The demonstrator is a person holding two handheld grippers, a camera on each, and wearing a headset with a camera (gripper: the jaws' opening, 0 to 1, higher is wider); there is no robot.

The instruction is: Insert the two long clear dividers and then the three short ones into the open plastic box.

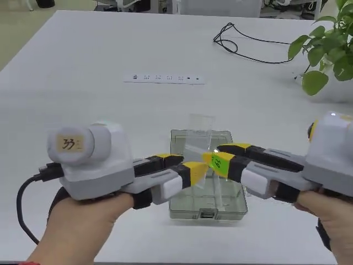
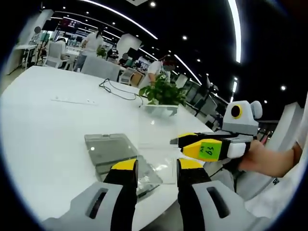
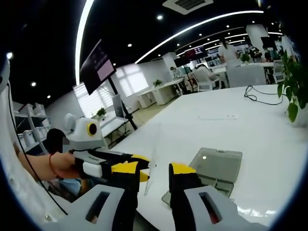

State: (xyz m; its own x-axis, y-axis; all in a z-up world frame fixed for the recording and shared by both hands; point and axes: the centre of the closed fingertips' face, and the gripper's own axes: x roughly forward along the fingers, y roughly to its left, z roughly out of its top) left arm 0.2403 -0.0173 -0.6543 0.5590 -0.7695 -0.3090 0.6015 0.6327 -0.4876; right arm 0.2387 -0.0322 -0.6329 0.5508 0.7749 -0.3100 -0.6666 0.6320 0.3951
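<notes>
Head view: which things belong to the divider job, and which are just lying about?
Job: open plastic box, clear divider, left gripper, right gripper.
Lying about: black cable, potted plant, white strip.

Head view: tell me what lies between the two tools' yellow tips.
A clear plastic divider sheet, above the open transparent plastic box, separates left tool and right tool in the head view.
</notes>
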